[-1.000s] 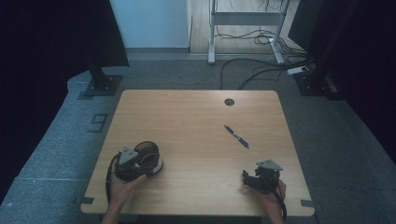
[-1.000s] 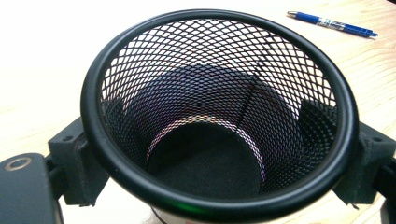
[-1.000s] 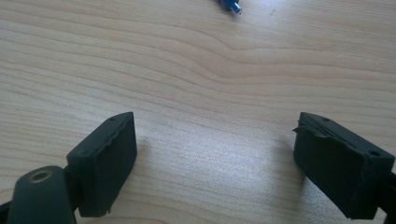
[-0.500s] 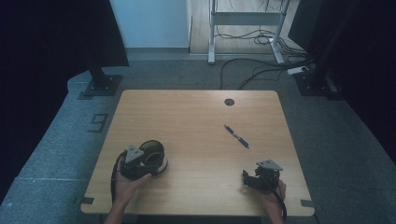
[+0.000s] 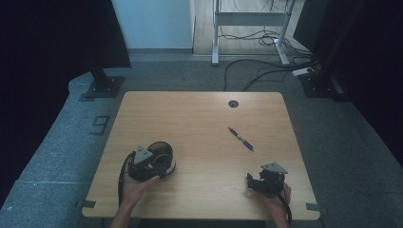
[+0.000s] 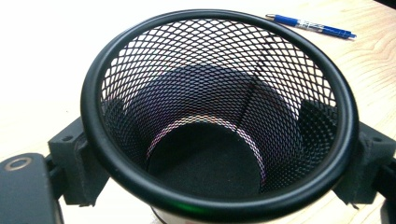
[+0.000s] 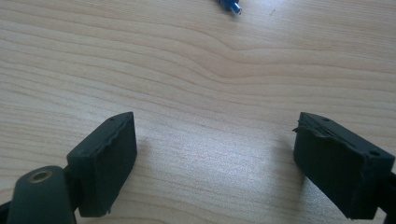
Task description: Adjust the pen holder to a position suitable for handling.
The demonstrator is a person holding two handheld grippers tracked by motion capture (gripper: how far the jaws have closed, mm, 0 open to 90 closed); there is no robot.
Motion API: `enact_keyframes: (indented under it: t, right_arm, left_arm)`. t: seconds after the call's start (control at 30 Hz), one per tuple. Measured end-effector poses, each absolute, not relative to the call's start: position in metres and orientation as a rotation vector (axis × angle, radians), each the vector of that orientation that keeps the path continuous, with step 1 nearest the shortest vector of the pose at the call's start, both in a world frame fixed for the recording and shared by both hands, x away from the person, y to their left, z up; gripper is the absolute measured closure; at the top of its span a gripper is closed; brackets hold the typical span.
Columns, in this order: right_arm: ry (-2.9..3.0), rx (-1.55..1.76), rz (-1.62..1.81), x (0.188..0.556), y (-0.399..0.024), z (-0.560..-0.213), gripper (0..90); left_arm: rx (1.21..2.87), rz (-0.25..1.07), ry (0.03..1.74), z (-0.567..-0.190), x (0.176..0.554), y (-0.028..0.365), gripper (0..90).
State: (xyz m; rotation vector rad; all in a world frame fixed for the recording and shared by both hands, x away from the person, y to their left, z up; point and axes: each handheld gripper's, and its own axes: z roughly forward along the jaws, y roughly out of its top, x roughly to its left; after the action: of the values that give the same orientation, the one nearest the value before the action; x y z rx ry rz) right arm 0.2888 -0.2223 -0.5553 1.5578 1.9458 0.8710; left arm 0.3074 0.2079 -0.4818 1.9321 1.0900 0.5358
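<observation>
A black wire-mesh cup (image 5: 159,154) (image 6: 219,116) is clamped between the jaws of my left gripper (image 5: 151,164) (image 6: 219,172), which is shut on its sides near the table's front left. The cup's open mouth faces the gripper's camera and its inside holds nothing. A blue pen (image 5: 241,138) (image 6: 310,25) lies flat on the wooden table (image 5: 199,118) right of centre; its tip (image 7: 229,6) shows at the top of the right gripper view. My right gripper (image 5: 259,183) (image 7: 217,163) rests low over the table at the front right, open, with bare wood between its pads.
A round cable hole (image 5: 233,103) sits near the table's far edge. Beyond the table are a metal stand (image 5: 249,28) with loose cables on the grey floor and dark stands at both sides.
My left gripper has carried the mesh cup a little to the right across the table. The right gripper and the pen have stayed where they were.
</observation>
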Motion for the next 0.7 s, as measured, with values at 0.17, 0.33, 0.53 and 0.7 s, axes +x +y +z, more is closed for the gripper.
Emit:
enact_keyframes:
  t: [0.17, 0.33, 0.53, 0.7]
  right_arm:
    - [1.946, 1.557, 0.87, 0.289, -0.222, -0.555, 12.7]
    - [1.946, 1.558, 0.87, 0.289, -0.222, -0.555, 12.7]
    - [1.946, 1.558, 0.87, 0.289, -0.222, -0.555, 12.7]
    - [1.946, 1.558, 0.868, 0.289, -0.222, -0.555, 12.7]
  left_arm:
    - [1.938, 0.533, 1.085, -0.482, 0.309, 0.205, 10.2]
    - [1.945, 0.529, 1.082, -0.483, 0.312, 0.202, 10.2]
    - [1.952, 0.528, 1.081, -0.483, 0.314, 0.2, 10.2]
    - [1.961, 0.526, 1.07, -0.481, 0.316, 0.196, 10.2]
